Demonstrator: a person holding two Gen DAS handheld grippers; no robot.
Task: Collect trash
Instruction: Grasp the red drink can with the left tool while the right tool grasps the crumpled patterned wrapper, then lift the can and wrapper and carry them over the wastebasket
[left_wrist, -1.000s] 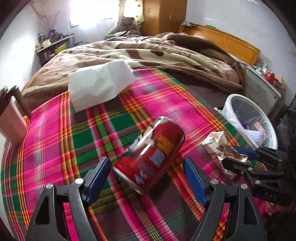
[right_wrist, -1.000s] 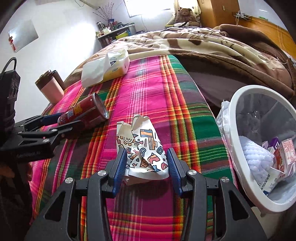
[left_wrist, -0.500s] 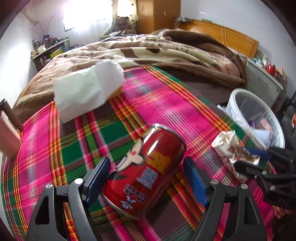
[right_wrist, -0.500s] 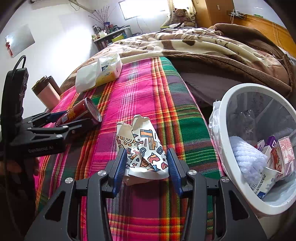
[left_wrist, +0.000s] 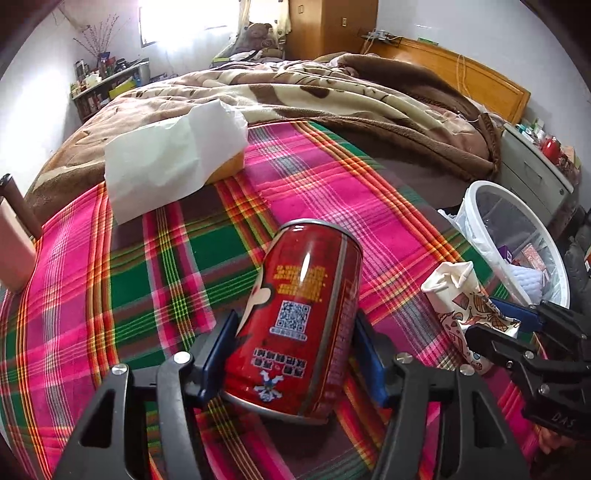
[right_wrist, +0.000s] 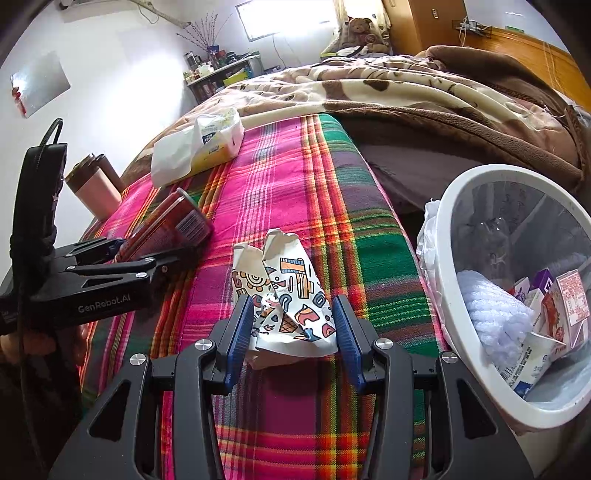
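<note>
A red drink can (left_wrist: 303, 321) lies on the plaid cloth; my left gripper (left_wrist: 299, 354) is shut on its sides, the blue pads touching it. The can also shows in the right wrist view (right_wrist: 166, 229). A crumpled patterned paper cup (right_wrist: 288, 295) lies on the cloth between the pads of my right gripper (right_wrist: 293, 332), which touch or nearly touch it. The cup also shows in the left wrist view (left_wrist: 461, 299). A white trash bin (right_wrist: 454, 280) with cartons and a white cloth inside stands off the cloth's right edge.
A tissue pack with a white sheet pulled out (left_wrist: 170, 162) lies at the cloth's far end. A pink tumbler (right_wrist: 96, 188) stands at the left. A rumpled brown blanket (left_wrist: 332, 92) covers the bed behind. A grey cabinet (left_wrist: 532, 166) stands beyond the bin.
My left gripper has closed in on the red can, which now sits straight between the pads. My right gripper has stayed around the paper cup.
</note>
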